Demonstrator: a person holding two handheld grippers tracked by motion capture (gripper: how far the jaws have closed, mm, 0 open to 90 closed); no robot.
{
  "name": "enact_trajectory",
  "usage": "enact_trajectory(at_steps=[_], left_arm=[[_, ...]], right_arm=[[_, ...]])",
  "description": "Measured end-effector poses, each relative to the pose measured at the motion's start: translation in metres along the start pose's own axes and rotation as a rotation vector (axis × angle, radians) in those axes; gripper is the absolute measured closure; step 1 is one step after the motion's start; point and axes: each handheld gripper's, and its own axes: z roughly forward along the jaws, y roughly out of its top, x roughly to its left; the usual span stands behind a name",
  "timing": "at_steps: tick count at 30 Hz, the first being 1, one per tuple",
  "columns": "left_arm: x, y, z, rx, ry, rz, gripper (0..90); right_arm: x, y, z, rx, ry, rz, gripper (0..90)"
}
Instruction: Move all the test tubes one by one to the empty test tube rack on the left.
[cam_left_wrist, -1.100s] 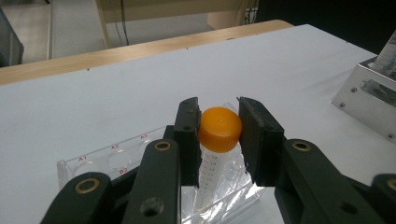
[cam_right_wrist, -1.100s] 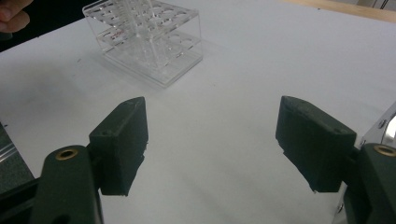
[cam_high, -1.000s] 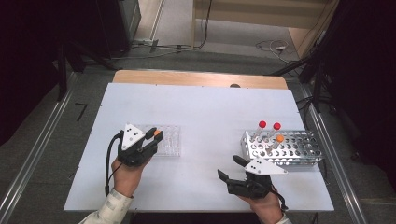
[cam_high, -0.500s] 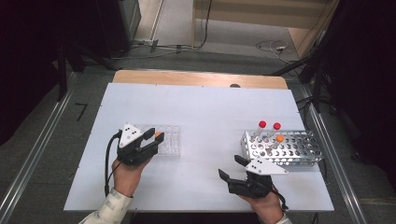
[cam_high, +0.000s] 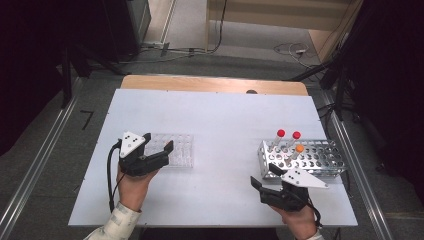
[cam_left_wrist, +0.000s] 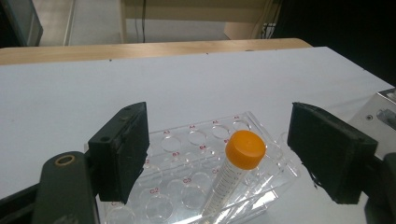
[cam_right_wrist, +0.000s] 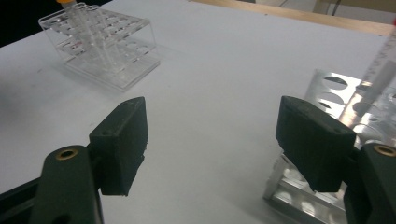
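A clear plastic rack (cam_high: 176, 150) lies at the table's left. An orange-capped tube (cam_left_wrist: 238, 163) stands in it, leaning a little. My left gripper (cam_high: 159, 141) hovers at the rack's near left end; its jaws have just been opening and now stand wide on either side of the tube, touching nothing (cam_left_wrist: 219, 121). At the right a metal rack (cam_high: 320, 157) holds two red-capped tubes (cam_high: 280, 134) and an orange-capped one (cam_high: 299, 149). My right gripper (cam_high: 263, 174) is open just in front of the metal rack's left end, with only bare table between its jaws (cam_right_wrist: 212, 116).
The white table (cam_high: 225, 120) has a wooden strip (cam_high: 215, 84) along its far edge. In the right gripper view the clear rack (cam_right_wrist: 107, 46) sits far off at upper left and the metal rack (cam_right_wrist: 345, 93) is close at right.
The left jaws have opened away from the orange-capped tube, which stays in the clear rack. The right gripper has shifted slightly to the right, nearer the metal rack.
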Motion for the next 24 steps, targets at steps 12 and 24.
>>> enact_trajectory(at_steps=[12,24], left_arm=[[0.0,0.0,-0.001,-0.009,0.011,0.0,19.2],[-0.001,-0.001,0.001,-0.004,0.016,-0.001,17.0]], right_arm=[[-0.029,-0.01,-0.027,-0.027,-0.106,0.048,23.6],[-0.06,-0.015,-0.03,-0.041,-0.23,0.111,23.9]])
